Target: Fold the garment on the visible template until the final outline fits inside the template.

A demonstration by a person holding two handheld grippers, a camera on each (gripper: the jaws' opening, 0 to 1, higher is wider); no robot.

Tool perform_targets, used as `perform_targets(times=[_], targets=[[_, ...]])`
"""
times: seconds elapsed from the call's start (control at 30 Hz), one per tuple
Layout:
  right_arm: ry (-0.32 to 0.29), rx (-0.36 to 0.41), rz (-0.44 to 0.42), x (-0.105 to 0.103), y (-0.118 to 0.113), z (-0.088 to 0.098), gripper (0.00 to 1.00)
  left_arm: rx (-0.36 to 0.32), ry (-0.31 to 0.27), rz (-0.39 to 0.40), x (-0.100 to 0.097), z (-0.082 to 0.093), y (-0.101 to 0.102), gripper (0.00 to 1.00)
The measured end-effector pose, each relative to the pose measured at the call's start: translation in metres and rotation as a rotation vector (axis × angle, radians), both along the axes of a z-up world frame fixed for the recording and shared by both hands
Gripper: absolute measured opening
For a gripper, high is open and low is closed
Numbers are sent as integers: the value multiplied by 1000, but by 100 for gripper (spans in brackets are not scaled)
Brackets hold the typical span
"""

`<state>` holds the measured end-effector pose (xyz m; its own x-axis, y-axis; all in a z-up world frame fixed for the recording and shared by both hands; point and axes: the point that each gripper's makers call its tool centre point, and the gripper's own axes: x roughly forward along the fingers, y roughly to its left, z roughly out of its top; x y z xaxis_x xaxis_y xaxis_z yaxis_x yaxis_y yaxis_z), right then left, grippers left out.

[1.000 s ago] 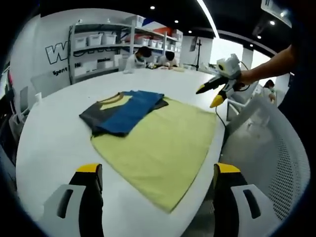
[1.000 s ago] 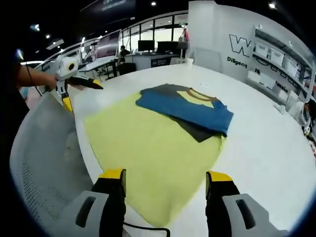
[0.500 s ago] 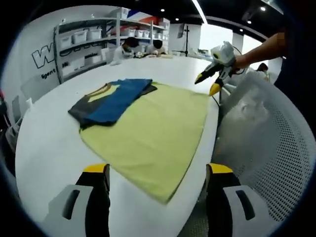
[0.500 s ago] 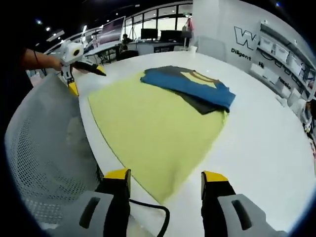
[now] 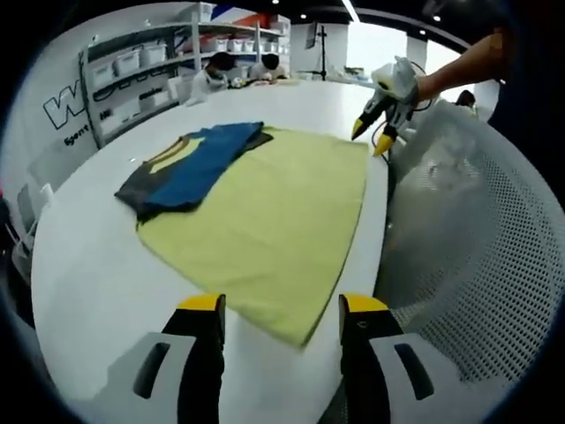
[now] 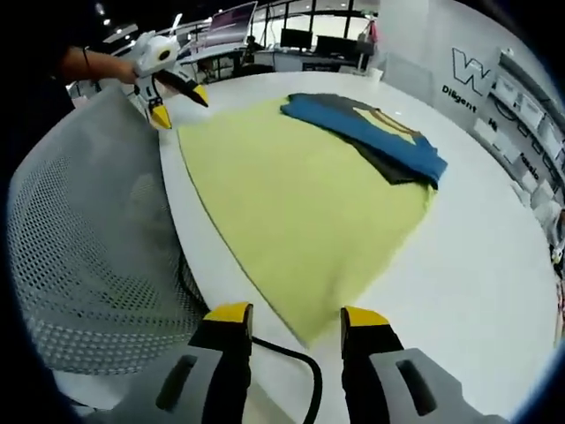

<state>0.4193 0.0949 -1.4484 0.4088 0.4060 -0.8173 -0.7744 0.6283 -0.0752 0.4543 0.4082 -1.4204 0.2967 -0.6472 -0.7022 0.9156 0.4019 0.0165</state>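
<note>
Shirt (image 5: 190,163) lay folded on the yellow mat's (image 5: 265,230) far corner, on the white bench (image 5: 88,274). Left gripper (image 5: 281,309) and right gripper (image 6: 291,316) hovered at the near edge, jaws apart, empty.

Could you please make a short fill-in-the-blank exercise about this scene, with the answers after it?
1. The folded garment is mostly ____ in colour, with dark grey parts.
2. The garment lies on one end of a ____ template.
3. The template is spread on a ____ table.
4. Beside the table stands a white ____ chair, and the left tool and right tool both hang over the table's near edge.

Answers: blue; yellow-green; white; mesh
</note>
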Motion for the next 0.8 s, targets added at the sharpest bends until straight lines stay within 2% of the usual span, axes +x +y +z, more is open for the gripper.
perform_targets(times=[0.13, 0.23, 0.37, 0.53, 0.6, 0.63, 0.8], targets=[[11, -8, -3, 0, -1, 1, 31, 22, 0, -22, -2, -3, 1, 40], [13, -14, 30, -2, 2, 1, 27, 49, 7, -50, -6, -7, 1, 38], [25, -13, 58, -4, 5, 0, 17, 100, 6, -120, -12, -15, 2, 34], [44, -22, 45, 0, 5, 0, 13, 123, 29, -143, -15, -21, 1, 23], [46, -34, 59, -1, 5, 0, 13, 169, 29, -185, -19, -26, 3, 20], [46, -34, 62, 0, 5, 0, 13, 150, 15, -195, -19, -24, 0, 18], [38, -25, 64, 0, 5, -1, 11, 146, 44, -168, -17, -24, 1, 14]])
